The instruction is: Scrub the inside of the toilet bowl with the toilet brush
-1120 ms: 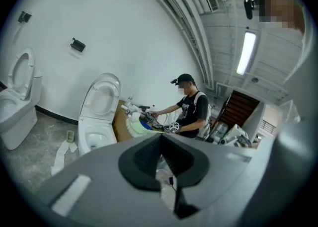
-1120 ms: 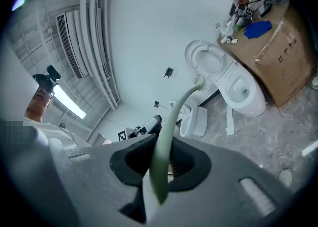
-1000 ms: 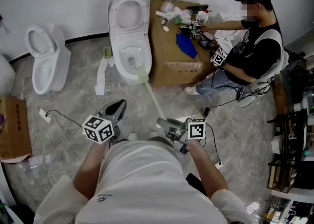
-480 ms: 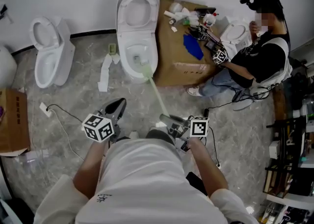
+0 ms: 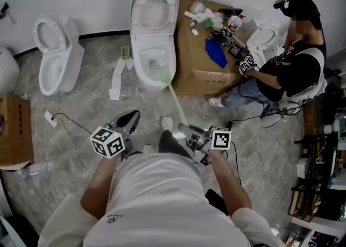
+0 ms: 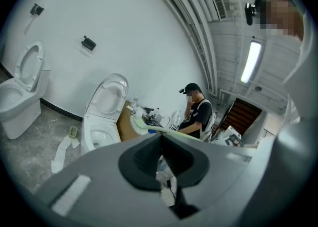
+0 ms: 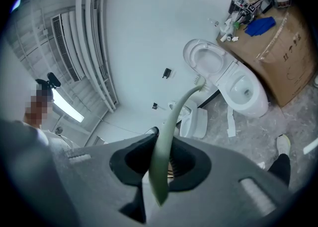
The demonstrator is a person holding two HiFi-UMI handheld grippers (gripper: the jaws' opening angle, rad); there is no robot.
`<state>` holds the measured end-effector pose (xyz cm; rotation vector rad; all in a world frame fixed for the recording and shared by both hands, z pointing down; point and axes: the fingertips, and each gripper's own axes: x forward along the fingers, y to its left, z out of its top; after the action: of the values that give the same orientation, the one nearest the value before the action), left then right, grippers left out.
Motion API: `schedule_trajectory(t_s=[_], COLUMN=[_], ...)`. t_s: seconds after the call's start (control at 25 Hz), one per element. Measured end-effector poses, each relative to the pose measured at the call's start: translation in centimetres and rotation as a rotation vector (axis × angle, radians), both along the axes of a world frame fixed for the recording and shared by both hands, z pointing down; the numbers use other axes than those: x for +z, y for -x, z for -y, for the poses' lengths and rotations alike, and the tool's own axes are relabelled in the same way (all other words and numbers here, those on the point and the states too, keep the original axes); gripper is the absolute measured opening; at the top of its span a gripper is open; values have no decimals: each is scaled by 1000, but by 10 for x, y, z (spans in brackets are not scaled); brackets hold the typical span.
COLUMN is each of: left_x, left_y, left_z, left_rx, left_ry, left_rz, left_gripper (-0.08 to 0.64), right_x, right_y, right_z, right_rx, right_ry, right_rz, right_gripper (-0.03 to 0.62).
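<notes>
No print is legible: marks on the cardboard box (image 5: 208,81) and the person's shirt (image 5: 152,197) are too small.
</notes>
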<state>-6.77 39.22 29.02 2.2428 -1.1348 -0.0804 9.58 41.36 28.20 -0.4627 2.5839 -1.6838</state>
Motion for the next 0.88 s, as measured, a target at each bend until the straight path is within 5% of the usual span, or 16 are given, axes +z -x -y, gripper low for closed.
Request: schedule_trajectory(t_s=[0.88], left_x=[-7], left_y=[-39], left_z=[165], left_rx=[-60], left_ry=[29], left_rz=[62], left_gripper=[-9], right_x=[10], right_y=[-33], right_z=[167], right_rx=[-111], right_ry=[29], right_rz=[21], right_gripper=[66])
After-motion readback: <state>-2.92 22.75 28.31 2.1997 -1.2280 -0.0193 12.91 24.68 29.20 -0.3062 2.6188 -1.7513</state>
